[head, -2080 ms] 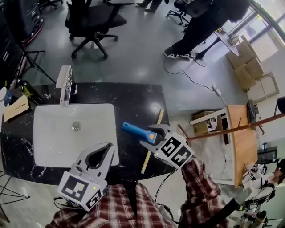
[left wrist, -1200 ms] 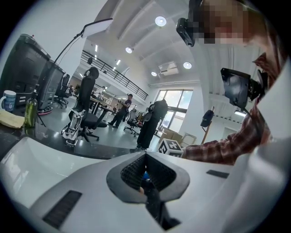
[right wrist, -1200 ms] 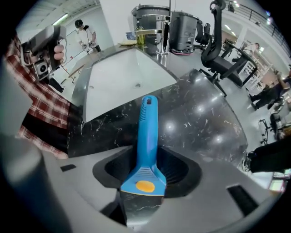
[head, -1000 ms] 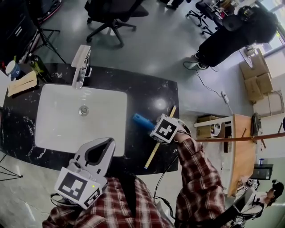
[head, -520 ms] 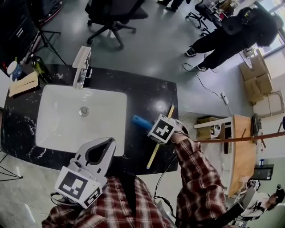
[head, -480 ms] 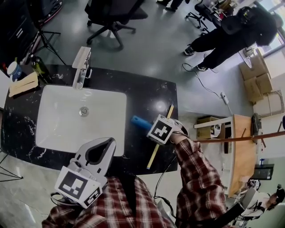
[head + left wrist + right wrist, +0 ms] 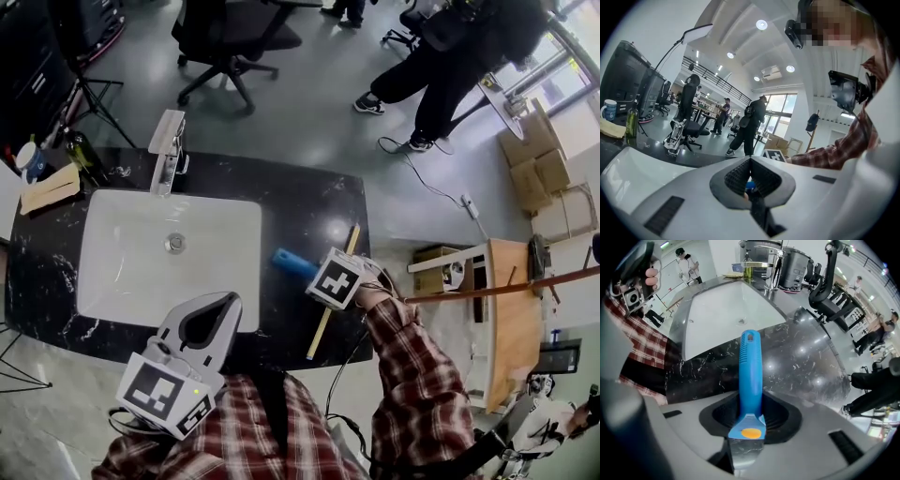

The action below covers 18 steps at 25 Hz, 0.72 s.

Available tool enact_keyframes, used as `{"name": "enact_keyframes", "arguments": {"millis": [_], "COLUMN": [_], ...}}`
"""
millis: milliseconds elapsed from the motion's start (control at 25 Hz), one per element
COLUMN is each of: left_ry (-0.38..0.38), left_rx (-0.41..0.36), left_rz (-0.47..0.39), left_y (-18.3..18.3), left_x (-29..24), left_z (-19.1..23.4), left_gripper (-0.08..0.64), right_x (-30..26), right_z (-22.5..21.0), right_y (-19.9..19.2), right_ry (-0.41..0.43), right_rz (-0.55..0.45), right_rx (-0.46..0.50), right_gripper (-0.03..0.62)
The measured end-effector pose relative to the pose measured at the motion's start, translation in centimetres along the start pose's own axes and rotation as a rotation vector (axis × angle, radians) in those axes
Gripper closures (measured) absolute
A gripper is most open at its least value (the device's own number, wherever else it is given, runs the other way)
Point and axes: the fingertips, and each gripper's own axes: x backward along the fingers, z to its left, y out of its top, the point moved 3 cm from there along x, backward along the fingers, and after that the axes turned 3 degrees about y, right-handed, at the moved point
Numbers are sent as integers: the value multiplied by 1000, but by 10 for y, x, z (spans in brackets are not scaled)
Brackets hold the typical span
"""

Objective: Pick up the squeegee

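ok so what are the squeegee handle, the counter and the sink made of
squeegee handle: seemingly blue moulded plastic, matte, with a hang hole.
counter: polished black stone, probably marble; white veins, glossy reflections.
sink: smooth white, likely ceramic.

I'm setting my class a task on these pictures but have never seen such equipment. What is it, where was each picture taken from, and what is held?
There is no robot: a person holds a hand-worked gripper in each hand. The top-down picture comes from a camera on their head; the other two come from cameras riding on each gripper, looking along its fingers. Below lies a black counter with a white sink and a tap. The right gripper has just been closing its fingers on the blue handle of the squeegee, which sits between them. The left gripper is shut and empty.
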Motion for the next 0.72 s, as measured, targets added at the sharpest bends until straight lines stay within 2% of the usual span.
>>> {"name": "enact_keyframes", "arguments": {"millis": [120,240,440,720], "left_ry": [-3,-8,-15,-4], "left_rx": [-4,-10,-23,-37], "left_rz": [-1,-3,-8,-17], "left_y": [0,0,3,10], "left_x": [1,1,1,3], "left_z": [-2,-4,-8,-7], "left_gripper": [549,551,551,551], "right_x": [8,24,56,118], "right_z": [3,1,-2,-1], "right_y": [3,19,26,48], "right_ry": [15,-7,-31,-57], "right_rz": [-64,-192,-318,-601], "right_rx": [-34,-28,-88,-157], "right_gripper": [454,454,454,454]}}
